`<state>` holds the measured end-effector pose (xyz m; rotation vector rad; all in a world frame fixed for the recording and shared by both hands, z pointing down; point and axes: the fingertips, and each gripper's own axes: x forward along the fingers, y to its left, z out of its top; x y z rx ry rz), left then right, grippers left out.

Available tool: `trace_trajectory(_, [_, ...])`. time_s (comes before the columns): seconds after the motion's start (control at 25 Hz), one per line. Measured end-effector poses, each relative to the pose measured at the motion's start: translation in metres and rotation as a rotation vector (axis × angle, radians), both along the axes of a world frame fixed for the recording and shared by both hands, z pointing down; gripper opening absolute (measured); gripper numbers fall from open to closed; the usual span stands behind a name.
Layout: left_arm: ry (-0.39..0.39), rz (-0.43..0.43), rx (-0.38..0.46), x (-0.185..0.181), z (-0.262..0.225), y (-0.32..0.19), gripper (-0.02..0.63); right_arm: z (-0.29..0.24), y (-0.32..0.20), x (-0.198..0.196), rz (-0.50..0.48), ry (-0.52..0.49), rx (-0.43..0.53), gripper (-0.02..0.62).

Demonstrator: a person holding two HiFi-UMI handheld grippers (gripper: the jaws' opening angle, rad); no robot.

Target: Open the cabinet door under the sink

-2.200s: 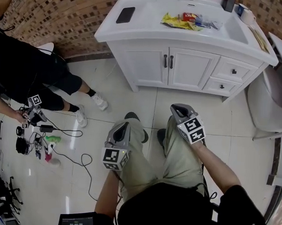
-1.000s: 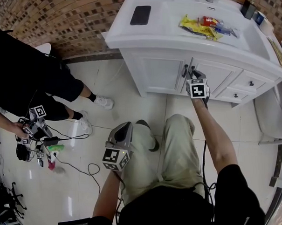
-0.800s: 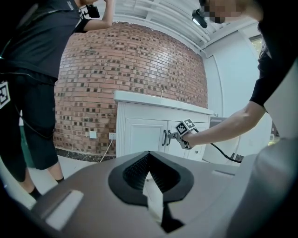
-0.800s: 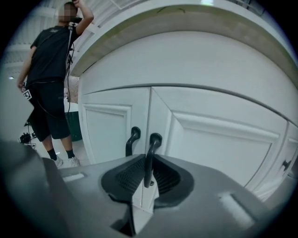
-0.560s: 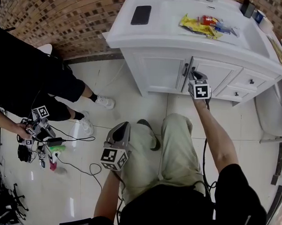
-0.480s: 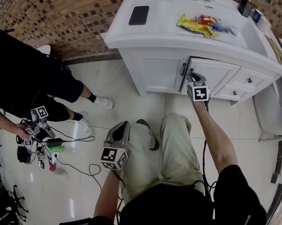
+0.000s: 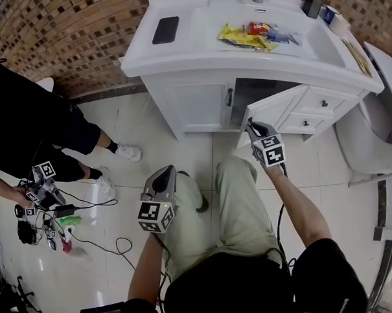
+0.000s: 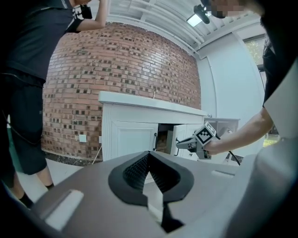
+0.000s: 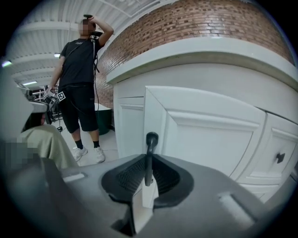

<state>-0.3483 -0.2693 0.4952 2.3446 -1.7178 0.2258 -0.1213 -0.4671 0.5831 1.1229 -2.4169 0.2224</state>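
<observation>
A white vanity (image 7: pixel 187 61) stands against the brick wall. Its right cabinet door (image 7: pixel 271 109) hangs swung out, and the dark inside (image 7: pixel 249 93) shows behind it. My right gripper (image 7: pixel 251 125) is shut on that door's dark bar handle (image 9: pixel 150 142), which stands upright between the pads of the right gripper (image 9: pixel 148 173); the door panel (image 9: pixel 205 130) fills the view beyond. The left door (image 7: pixel 195 107) stays closed, its handle (image 7: pixel 230 97) untouched. Over my left knee, the left gripper (image 7: pixel 167 174) hangs shut and empty, and the left gripper (image 8: pixel 149 157) points at the vanity.
A phone (image 7: pixel 166 29) lies on the countertop and snack wrappers (image 7: pixel 250 35) lie in the basin. Two small drawers (image 7: pixel 321 103) sit right of the open door. A toilet (image 7: pixel 372 128) stands at the right. Another person (image 7: pixel 29 126) stands at the left, with cables and tools (image 7: pixel 44 217) on the floor.
My right gripper rose from above my knee to the right door's handle, closed on it and pulled the door outward, exposing the cabinet's inside. The left gripper has hardly moved.
</observation>
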Motion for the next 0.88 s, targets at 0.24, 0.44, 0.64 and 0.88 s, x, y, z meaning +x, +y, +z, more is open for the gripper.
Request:
trace_trajectory(0.24, [0.001, 0.043, 0.008, 0.026, -0.004, -0.01, 0.017, -0.001, 0.038, 0.032, -0.036, -0.019, -0.012, 0.034])
trace_trajectory(0.44, [-0.008, 0.07, 0.004, 0.045, -0.002, -0.018, 0.017, 0.002, 0.065, 0.068, -0.017, -0.045, -0.006, 0.032])
trace_trajectory(0.64, [-0.028, 0.077, -0.007, 0.055, 0.002, -0.025, 0.017, 0.003, 0.08, 0.098, 0.001, -0.04, -0.006, 0.032])
trace_trajectory(0.88, [-0.022, 0.086, -0.005, 0.06, 0.0, -0.027, 0.017, 0.005, 0.091, 0.127, 0.003, -0.031, -0.001, 0.031])
